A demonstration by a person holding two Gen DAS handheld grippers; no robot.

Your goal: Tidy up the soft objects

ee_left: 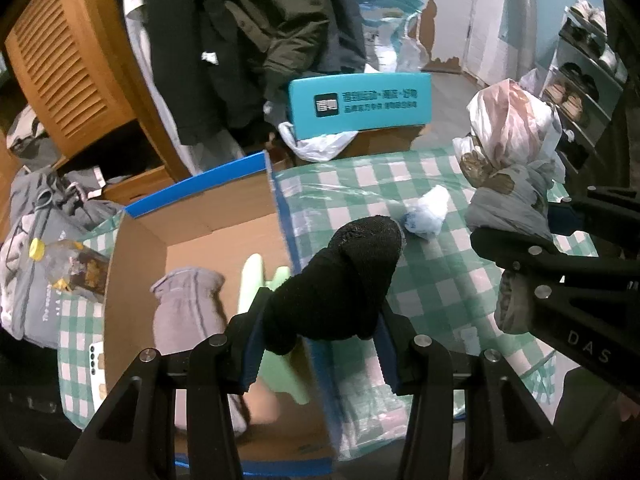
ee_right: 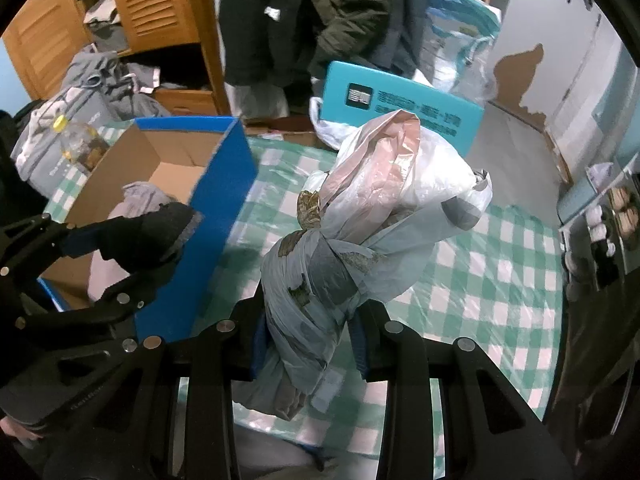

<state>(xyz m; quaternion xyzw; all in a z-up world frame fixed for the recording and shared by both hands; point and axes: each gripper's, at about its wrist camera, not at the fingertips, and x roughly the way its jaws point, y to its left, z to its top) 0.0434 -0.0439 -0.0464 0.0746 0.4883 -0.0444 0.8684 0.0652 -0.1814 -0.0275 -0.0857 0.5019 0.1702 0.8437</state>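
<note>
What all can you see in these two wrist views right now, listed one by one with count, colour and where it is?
black sock: one, black, clamped in the left gripper at the box edge
knotted plastic bags: one bundle, white, pink and grey, clamped in the right gripper above the cloth
cardboard box: one, brown with blue rim, open, on the cloth
grey sock: one, grey, inside the box
green item: one, pale green, inside the box, partly hidden
crumpled wad: one, white and blue, on the cloth
checked cloth: one, green and white, under plastic film
teal box: one, teal, behind the cloth
bottle: one, clear, yellow cap, left of the box
left gripper: one, black, blue fingers
right gripper: one, black, blue fingers
</note>
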